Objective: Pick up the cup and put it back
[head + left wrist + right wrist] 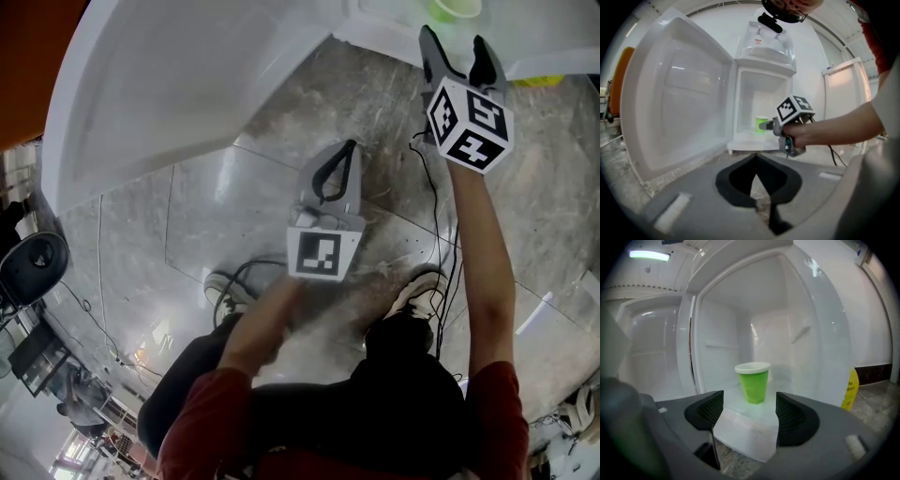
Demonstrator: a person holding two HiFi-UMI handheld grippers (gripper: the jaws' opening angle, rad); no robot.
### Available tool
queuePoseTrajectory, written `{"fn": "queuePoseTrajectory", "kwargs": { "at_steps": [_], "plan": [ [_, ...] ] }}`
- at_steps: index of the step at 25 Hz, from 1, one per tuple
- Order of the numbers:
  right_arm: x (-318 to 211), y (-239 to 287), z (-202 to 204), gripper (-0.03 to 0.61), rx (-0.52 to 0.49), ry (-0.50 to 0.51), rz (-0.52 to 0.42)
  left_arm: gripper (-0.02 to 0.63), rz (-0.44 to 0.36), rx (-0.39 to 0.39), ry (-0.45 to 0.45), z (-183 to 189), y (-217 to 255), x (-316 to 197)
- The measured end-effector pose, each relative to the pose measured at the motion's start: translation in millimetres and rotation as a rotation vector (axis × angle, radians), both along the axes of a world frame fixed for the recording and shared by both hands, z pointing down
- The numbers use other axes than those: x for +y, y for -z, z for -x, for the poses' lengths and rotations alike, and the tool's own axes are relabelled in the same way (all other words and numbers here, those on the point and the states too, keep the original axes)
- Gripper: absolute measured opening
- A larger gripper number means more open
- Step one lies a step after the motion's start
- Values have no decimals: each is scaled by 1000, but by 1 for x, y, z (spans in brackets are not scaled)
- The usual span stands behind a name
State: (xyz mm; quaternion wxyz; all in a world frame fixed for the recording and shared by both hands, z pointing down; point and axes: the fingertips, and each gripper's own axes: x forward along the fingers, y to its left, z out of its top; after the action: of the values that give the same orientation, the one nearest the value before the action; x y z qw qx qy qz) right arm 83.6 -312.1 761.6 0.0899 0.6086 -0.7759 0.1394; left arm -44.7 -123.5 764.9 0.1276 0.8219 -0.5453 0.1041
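Okay, right claw (745,411) is wide apart and empty, lined up on the green cup (753,383), which stands upright inside the open fridge (719,319), just ahead. Plan: go in level, straddle mid-wall, squeeze gently since it looks flimsy. Left claw (756,159) is closed and idle.

The green cup (456,7) is cut off by the head view's top edge.

A polished grey stone floor (216,206) with pale seams carries a small white fridge (765,67), its door (675,93) swung wide. Behind stand a white wall (811,56) and a dark skirting board (876,372). A strip light (649,255) glows overhead.
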Motion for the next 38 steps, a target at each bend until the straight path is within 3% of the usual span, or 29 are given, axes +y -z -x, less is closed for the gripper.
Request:
{"fn": "queuePoseTrajectory", "kwargs": {
  "at_steps": [5, 9, 12, 22, 38],
  "plan": [
    [32, -5, 1, 334, 62, 45, -10, 2, -11, -3, 17, 8, 4, -6],
    [59, -16, 1, 333, -18, 55, 54, 2, -17, 0, 18, 8, 8, -8],
    [80, -24, -2, 333, -25, 54, 83, 2, -18, 2, 17, 8, 9, -9],
    [156, -26, 4, 333, 121, 93, 62, 2, -9, 2, 38, 15, 8, -12],
    [180, -27, -1, 333, 134, 104, 62, 2, -24, -8, 31, 13, 6, -12]
  ]
}}
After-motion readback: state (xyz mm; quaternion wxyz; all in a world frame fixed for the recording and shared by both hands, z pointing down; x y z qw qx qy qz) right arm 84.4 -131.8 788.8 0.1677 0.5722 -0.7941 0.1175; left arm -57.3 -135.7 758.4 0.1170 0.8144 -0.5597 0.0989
